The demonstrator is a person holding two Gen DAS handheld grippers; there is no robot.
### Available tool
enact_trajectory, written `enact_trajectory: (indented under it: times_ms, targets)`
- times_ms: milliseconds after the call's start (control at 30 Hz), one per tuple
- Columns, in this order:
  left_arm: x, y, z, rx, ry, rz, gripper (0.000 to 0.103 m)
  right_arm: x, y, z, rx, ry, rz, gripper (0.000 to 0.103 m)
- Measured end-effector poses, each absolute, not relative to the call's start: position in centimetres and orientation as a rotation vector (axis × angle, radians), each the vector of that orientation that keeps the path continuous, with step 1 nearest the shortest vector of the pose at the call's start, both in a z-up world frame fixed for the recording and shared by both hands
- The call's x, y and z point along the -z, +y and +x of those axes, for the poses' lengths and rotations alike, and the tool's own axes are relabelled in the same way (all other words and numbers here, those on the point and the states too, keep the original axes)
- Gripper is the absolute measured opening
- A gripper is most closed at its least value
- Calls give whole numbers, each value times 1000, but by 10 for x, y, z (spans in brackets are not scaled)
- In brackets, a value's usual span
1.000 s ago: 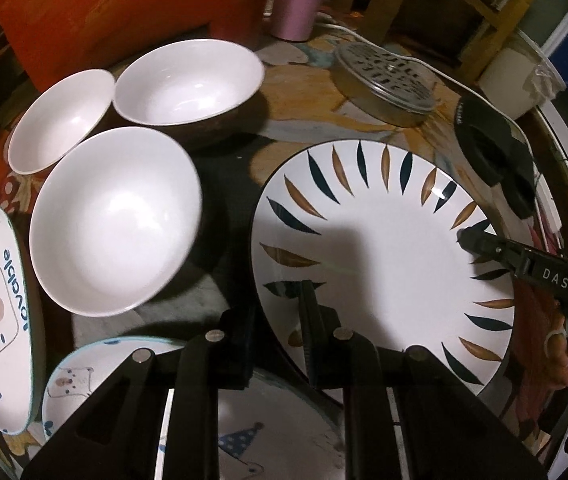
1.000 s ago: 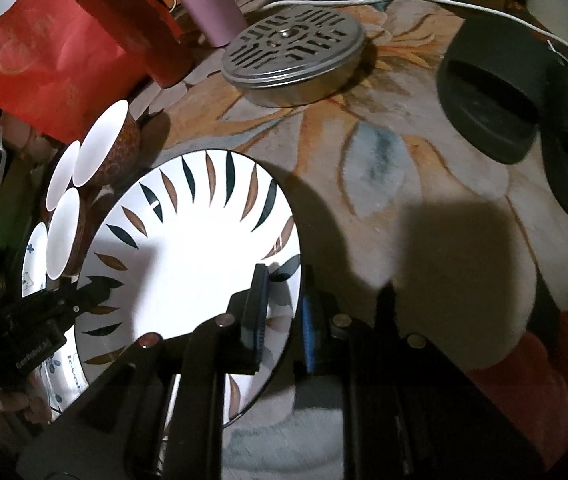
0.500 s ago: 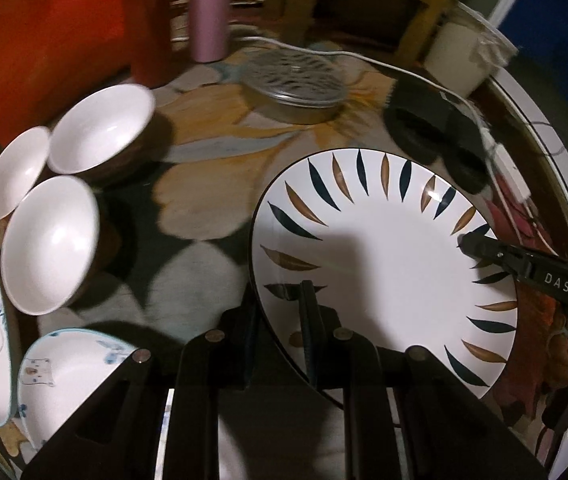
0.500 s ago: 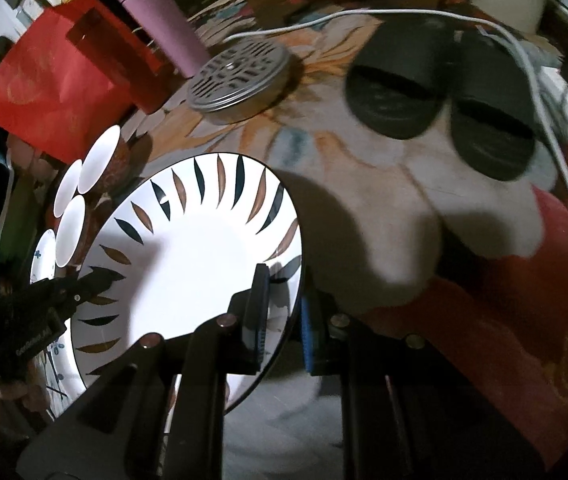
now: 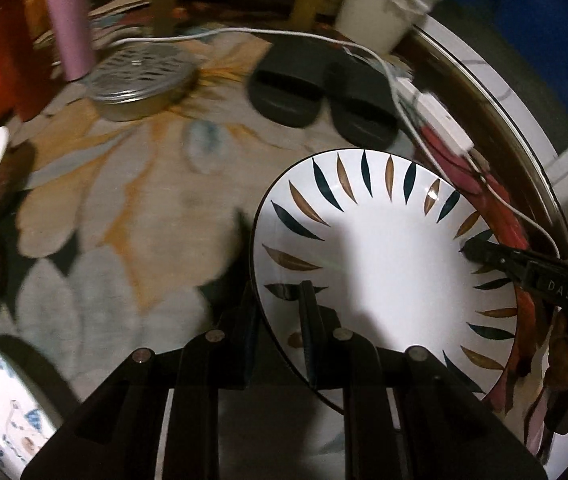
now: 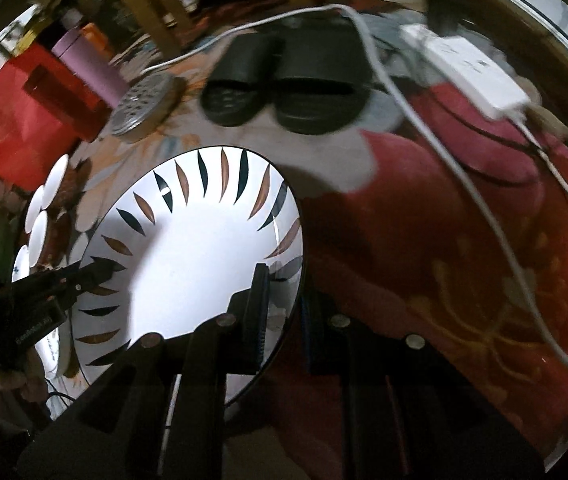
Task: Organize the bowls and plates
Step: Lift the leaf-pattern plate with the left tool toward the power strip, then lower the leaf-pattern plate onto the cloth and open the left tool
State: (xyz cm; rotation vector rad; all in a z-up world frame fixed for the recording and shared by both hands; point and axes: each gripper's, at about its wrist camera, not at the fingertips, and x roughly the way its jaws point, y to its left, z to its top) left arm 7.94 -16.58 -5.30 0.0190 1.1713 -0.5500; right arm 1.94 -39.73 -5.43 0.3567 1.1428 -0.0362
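Together, my left gripper point(image 5: 279, 316) and right gripper point(image 6: 284, 300) pinch opposite rims of the leaf-patterned plate point(image 5: 388, 256), holding it above the floral tablecloth point(image 5: 131, 208), near black slippers point(image 5: 316, 96).

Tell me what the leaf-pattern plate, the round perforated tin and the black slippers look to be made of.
Leaf-pattern plate: likely glazed ceramic; glossy white face with sharp glints on the painted leaves.
Round perforated tin: metal, probably thin steel or aluminium; dull silver sheen, punched lid.
Black slippers: apparently soft rubber or foam; matte, thick, moulded straps. Blur leaves this uncertain.
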Motion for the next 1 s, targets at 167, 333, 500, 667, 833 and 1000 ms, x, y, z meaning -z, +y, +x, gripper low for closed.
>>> enact_trajectory:
  times_ms: [167,333,500,667,833,1000]
  targets:
    - [63,-201,67,606,1203,55,18,63,-428,-3,106,1162,387,15]
    - [71,-221,59,627,1233,81,18,73,-444,-23,146,1187,413,15]
    - [81,-230,53,614,1268,111,18,85,-452,-32,154,1220,466,16]
    - [92,-230,51,618,1334,145,18,101,-454,-38,157,1274,548,18]
    - [86,-227,49,597,1343,167,34,98,-454,-40,198,1294,538,20]
    - [74,-204,50,579,1343,93,83,75,-443,-35,188,1225,473,72]
